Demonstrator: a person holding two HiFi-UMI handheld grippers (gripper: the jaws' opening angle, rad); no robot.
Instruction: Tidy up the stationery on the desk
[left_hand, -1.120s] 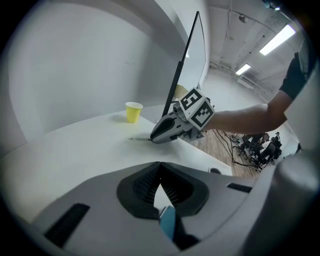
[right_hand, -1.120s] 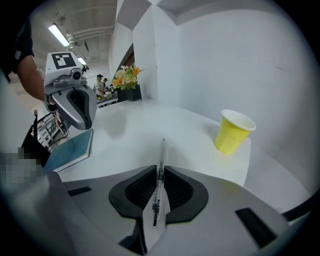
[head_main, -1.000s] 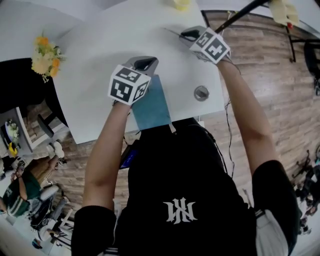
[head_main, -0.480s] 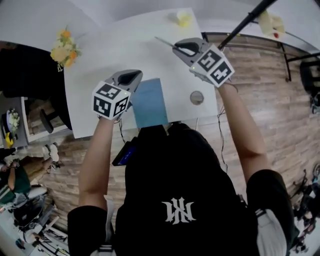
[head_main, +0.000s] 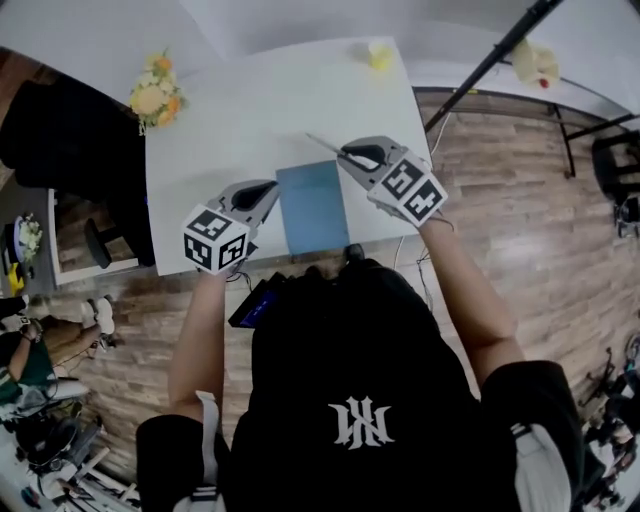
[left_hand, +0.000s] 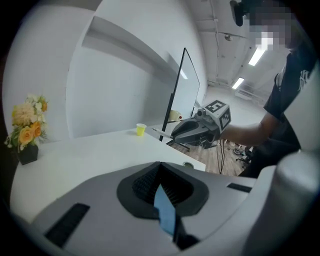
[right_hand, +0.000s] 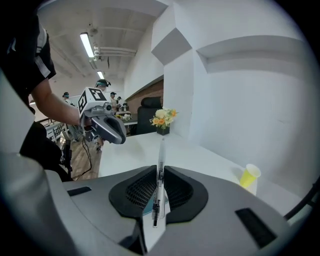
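A clear pen (right_hand: 161, 155) is pinched upright between the jaws of my right gripper (right_hand: 160, 172), its tip sticking out ahead. In the head view that right gripper (head_main: 352, 155) hovers by the far right corner of a blue notebook (head_main: 313, 208), which lies flat near the front edge of the white desk (head_main: 230, 110). My left gripper (head_main: 266, 190) sits just off the notebook's left edge. Its jaws (left_hand: 159, 167) meet at the tips, and a blue sliver shows in the gap below them.
A yellow paper cup (head_main: 379, 55) stands at the desk's far right, and a flower pot (head_main: 155, 95) on the far left corner. A round metal grommet (left_hand: 188, 164) is set in the desk near its right edge. A black pole (head_main: 490, 60) leans beyond the desk.
Both grippers have drawn back toward the desk's front edge. The right one brought the pen from the right side to the notebook's corner. The left one slid off the notebook to its left.
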